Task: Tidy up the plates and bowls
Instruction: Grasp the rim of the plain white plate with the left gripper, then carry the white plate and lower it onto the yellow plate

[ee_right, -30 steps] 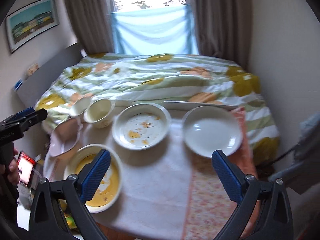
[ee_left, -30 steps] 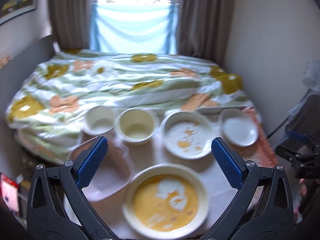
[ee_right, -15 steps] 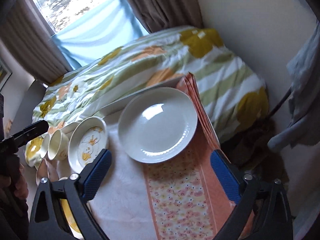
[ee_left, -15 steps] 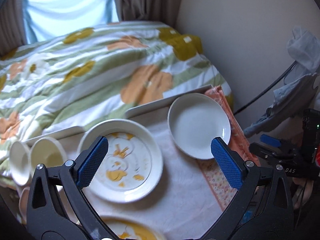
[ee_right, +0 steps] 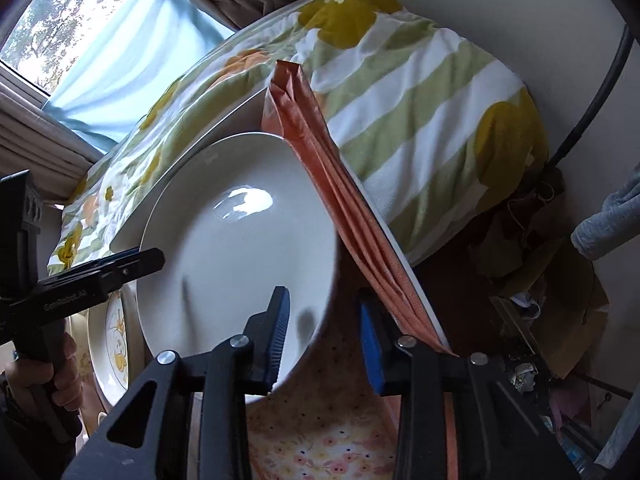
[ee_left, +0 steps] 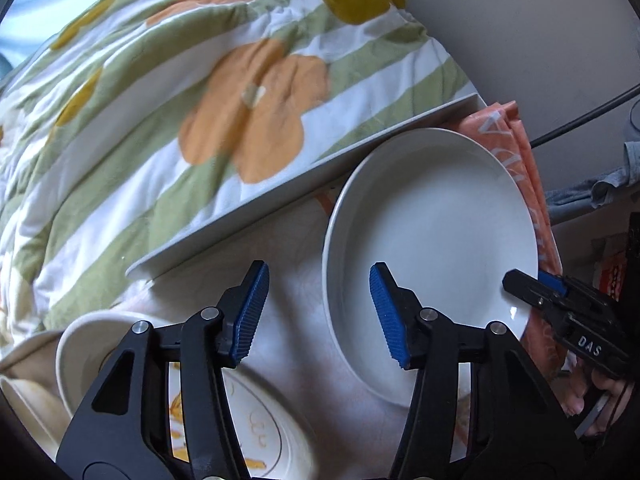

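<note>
The white plate (ee_left: 436, 240), plain, glossy and shallow, rests on the cloth-covered table (ee_left: 296, 312) beside the bed. The left gripper (ee_left: 318, 312) and right gripper (ee_right: 323, 336) straddle opposite rim edges. Both jaws have just been closing, standing part-way apart; pad contact cannot be confirmed.

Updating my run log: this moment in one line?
left gripper: jaws just closing, astride white plate rim | right gripper: jaws just closing, astride opposite rim | ungripped

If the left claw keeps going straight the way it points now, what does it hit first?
Most likely the near rim of the white plate, which lies between the left claw fingers; depth is hard to judge, so the white tablecloth could come first.
</note>
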Demonstrator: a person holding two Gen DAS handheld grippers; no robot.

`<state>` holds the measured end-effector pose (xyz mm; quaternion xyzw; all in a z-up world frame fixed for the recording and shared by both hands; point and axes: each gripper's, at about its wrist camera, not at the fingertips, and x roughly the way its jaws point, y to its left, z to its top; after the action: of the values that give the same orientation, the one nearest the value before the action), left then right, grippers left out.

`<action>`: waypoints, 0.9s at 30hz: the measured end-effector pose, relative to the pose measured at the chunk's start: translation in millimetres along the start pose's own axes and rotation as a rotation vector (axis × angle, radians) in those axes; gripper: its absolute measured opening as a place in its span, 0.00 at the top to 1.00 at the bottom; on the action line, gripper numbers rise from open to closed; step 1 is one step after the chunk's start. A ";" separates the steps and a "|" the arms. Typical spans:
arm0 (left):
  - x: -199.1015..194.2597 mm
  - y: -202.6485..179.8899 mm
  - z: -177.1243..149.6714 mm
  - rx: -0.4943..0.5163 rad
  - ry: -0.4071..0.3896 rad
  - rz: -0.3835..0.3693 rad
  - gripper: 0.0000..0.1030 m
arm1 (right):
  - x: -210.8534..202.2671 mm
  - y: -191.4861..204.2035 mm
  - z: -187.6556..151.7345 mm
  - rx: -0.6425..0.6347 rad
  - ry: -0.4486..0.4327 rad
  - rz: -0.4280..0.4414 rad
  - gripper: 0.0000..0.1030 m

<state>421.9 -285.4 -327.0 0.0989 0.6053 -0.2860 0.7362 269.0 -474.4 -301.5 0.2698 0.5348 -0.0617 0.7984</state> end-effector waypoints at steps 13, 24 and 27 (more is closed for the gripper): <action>5.1 -12.4 7.5 0.055 0.009 -0.001 0.85 | 6.4 1.9 6.2 0.038 -0.015 -0.015 0.88; -12.9 -16.0 4.5 0.063 -0.028 0.039 0.85 | -3.2 5.3 8.1 0.013 -0.042 0.005 0.88; -23.7 -18.6 1.6 0.066 -0.044 0.046 0.85 | -10.1 7.4 6.7 0.002 -0.058 0.009 0.88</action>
<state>410.7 -294.2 -300.4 0.1306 0.5770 -0.2910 0.7519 273.1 -473.3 -288.0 0.2714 0.5102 -0.0665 0.8134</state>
